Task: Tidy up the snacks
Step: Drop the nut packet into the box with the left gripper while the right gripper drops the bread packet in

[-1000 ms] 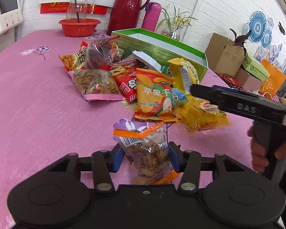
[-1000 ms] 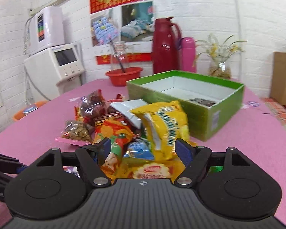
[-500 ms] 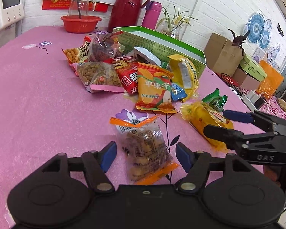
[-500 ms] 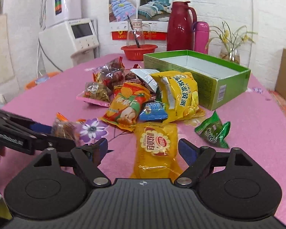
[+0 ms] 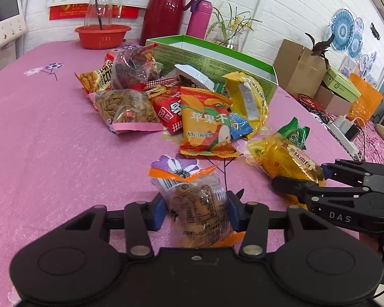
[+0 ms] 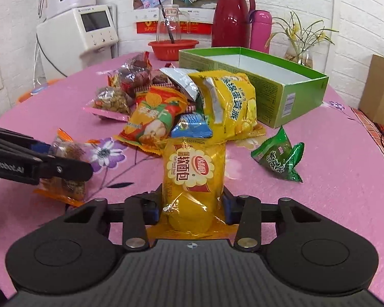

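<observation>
A clear snack packet with orange ends (image 5: 194,202) lies on the pink tablecloth (image 5: 51,140). My left gripper (image 5: 195,211) is closing on it, and its blue pads press both sides. A yellow bread packet (image 6: 192,171) lies to its right. My right gripper (image 6: 190,208) is closing on this one too, pads against its sides. Each view shows the other gripper: the left gripper (image 6: 69,158) and the right gripper (image 5: 298,176). Behind them is a pile of snacks topped by an orange apple-chip bag (image 5: 204,122). An open green box (image 6: 268,76) stands past the pile.
A green packet (image 6: 279,158) lies alone to the right of the bread. At the table's far edge stand a red bowl (image 5: 102,35) with a glass jug, a red thermos (image 5: 166,7), a pink flask (image 5: 198,18) and a vase. Cardboard boxes (image 5: 299,66) sit beyond the right edge.
My left gripper opened around the clear packet and has shut on it again. The right gripper drew back from the pile to the yellow bread packet and closed onto it.
</observation>
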A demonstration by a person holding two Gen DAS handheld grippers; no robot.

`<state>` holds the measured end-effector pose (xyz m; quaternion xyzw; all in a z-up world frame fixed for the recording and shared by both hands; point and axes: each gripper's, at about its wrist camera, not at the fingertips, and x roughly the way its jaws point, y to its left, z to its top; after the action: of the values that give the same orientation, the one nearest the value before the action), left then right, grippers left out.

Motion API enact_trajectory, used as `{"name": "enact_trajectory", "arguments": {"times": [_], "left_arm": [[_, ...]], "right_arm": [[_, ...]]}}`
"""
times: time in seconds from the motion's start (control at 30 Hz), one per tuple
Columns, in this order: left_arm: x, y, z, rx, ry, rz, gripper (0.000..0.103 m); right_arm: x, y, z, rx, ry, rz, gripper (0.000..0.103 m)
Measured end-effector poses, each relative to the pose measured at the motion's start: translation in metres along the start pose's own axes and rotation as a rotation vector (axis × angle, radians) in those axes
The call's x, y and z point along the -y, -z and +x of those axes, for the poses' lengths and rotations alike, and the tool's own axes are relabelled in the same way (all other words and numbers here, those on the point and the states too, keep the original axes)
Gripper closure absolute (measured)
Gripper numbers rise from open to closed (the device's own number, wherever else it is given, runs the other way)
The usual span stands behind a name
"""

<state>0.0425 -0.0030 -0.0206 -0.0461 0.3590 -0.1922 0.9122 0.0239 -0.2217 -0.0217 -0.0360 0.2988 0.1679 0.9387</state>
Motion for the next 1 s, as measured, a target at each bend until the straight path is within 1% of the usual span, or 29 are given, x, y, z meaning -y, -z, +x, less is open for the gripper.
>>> {"name": "enact_trajectory", "arguments": {"times": [0.13,0.27,0.37,0.5,0.6,0.67,0.73,0.8,1.0], "left_arm": [[0.007,-0.013,-0.013,0.038,0.041,0.026,0.074],[0.017,-0.039,-0.025,0.098,0.092,0.054,0.074],[0.028,-0.066,-0.028,0.149,0.106,0.085,0.074],[0.044,-0.101,-0.025,0.212,0.11,0.123,0.074],[0.048,-0.126,-0.009,0.225,0.094,0.125,0.074],[0.047,-0.141,0.006,0.219,0.082,0.113,0.074],[0.044,-0.156,0.021,0.208,0.086,0.091,0.074],[0.04,-0.17,0.035,0.205,0.089,0.066,0.074],[0.036,-0.207,0.086,0.21,0.073,0.056,0.074]], "right_arm": [[-0.001,-0.015,-0.02,0.077,-0.017,0.001,0.034],[0.004,-0.035,-0.035,0.17,-0.023,0.006,0.034],[0.012,-0.053,-0.039,0.238,0.021,0.007,0.034],[0.028,-0.074,-0.033,0.297,0.068,0.028,0.034],[0.043,-0.088,-0.022,0.329,0.106,0.063,0.034],[0.054,-0.095,-0.012,0.348,0.139,0.086,0.034],[0.064,-0.101,0.0,0.354,0.167,0.103,0.034],[0.074,-0.106,0.014,0.35,0.186,0.121,0.034],[0.107,-0.114,0.062,0.309,0.219,0.15,0.034]]}}
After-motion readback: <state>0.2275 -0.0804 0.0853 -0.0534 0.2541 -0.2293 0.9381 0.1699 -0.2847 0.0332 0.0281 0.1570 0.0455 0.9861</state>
